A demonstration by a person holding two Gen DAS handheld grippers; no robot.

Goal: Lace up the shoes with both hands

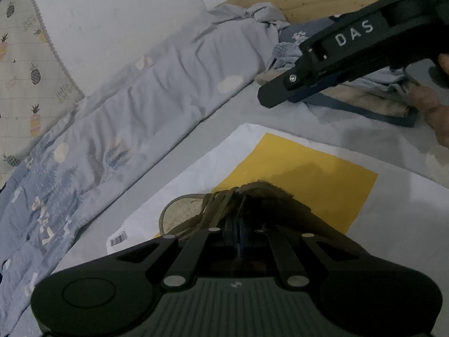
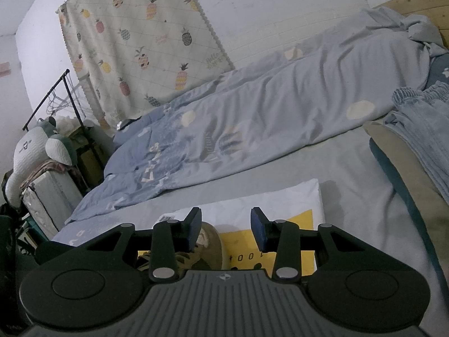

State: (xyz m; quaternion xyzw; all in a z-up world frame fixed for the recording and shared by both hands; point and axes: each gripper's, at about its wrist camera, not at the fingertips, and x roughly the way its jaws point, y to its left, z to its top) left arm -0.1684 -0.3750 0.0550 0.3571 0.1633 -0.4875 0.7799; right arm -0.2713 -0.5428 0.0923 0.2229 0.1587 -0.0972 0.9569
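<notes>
An olive shoe (image 1: 182, 213) with brown laces (image 1: 219, 205) lies on a white and yellow package (image 1: 308, 174) on the bed. My left gripper (image 1: 237, 224) is shut right at the shoe's lacing, where lace strands run into its tips. A dark flap of the shoe hides the tips themselves. My right gripper (image 1: 273, 98) hovers higher at the upper right, away from the shoe. In the right wrist view the right gripper (image 2: 226, 224) stands open with nothing between its blue pads (image 2: 259, 227). The shoe's toe (image 2: 212, 244) shows below and behind them.
A rolled blue quilt (image 2: 252, 118) runs along the wall side of the bed. Folded clothes (image 1: 364, 104) lie at the right, next to a person's hand (image 1: 435, 112). A pineapple curtain (image 2: 134, 42), a plush toy (image 2: 42, 146) and a black rack (image 2: 56, 92) stand at the left.
</notes>
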